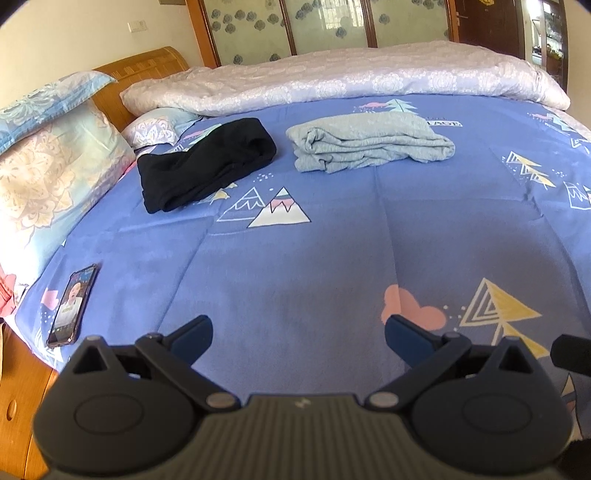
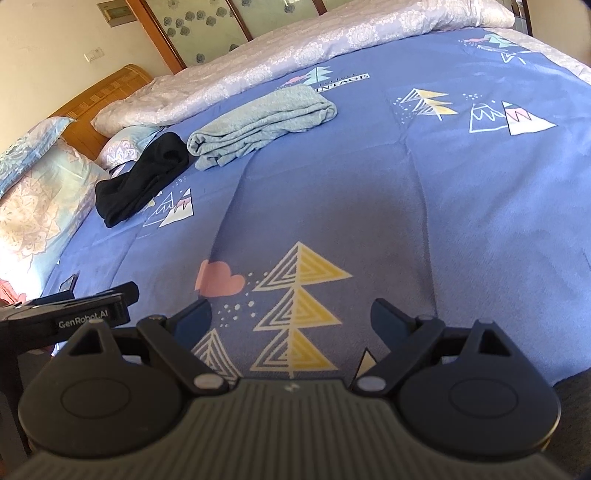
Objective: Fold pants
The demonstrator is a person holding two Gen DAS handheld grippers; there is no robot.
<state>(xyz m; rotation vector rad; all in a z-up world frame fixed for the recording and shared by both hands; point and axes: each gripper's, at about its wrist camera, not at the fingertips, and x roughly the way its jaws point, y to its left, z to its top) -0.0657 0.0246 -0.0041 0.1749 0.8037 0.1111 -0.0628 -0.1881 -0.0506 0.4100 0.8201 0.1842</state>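
Observation:
Folded grey pants (image 1: 369, 147) lie on the far part of the blue patterned bed cover (image 1: 314, 266); they also show in the right wrist view (image 2: 262, 125). A folded black garment (image 1: 207, 164) lies to their left, also seen in the right wrist view (image 2: 144, 181). My left gripper (image 1: 298, 334) is open and empty, low over the near part of the cover, far from both garments. My right gripper (image 2: 291, 319) is open and empty over the yellow tree print. The left gripper's body (image 2: 70, 314) shows at the left of the right wrist view.
A phone (image 1: 74, 304) lies near the bed's left edge. Pillows (image 1: 48, 177) stack at the wooden headboard (image 1: 144, 68) on the left. A pale rolled quilt (image 1: 351, 77) runs along the far side. A sliding glass wardrobe (image 1: 325, 26) stands behind.

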